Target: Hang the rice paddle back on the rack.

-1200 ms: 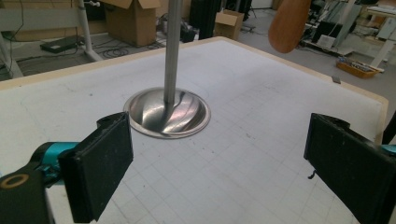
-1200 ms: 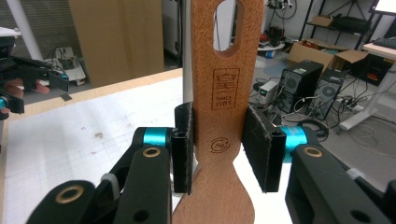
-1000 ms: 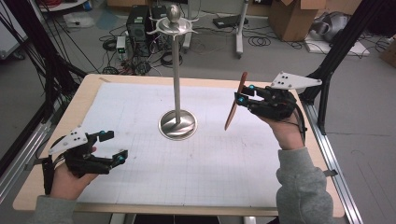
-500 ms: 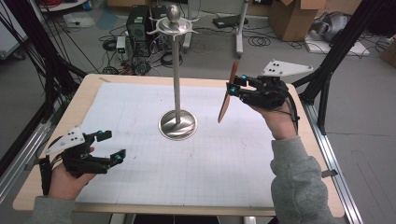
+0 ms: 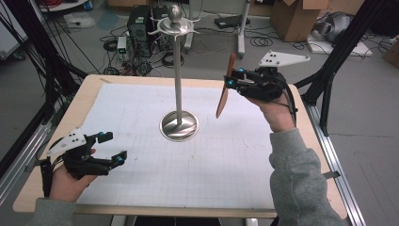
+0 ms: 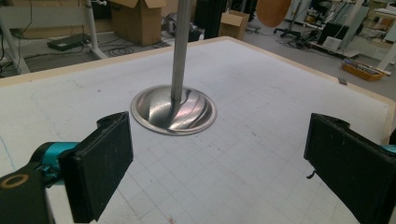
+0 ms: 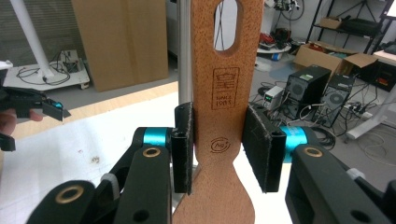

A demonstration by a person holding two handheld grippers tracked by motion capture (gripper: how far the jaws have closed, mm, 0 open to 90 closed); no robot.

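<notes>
The right gripper (image 5: 234,78) pinches a wooden spatula (image 7: 223,116) by its handle, raised beside the stand (image 5: 178,75), apparently to hang it, so next its slot must reach a top hook, while the left gripper (image 5: 114,147) rests spread on the tabletop (image 5: 235,160).

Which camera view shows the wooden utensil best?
The right gripper view: the wooden utensil stands close, with its slot and stamps. The high view shows it small and edge-on. The left gripper view shows just its rounded end.
</notes>
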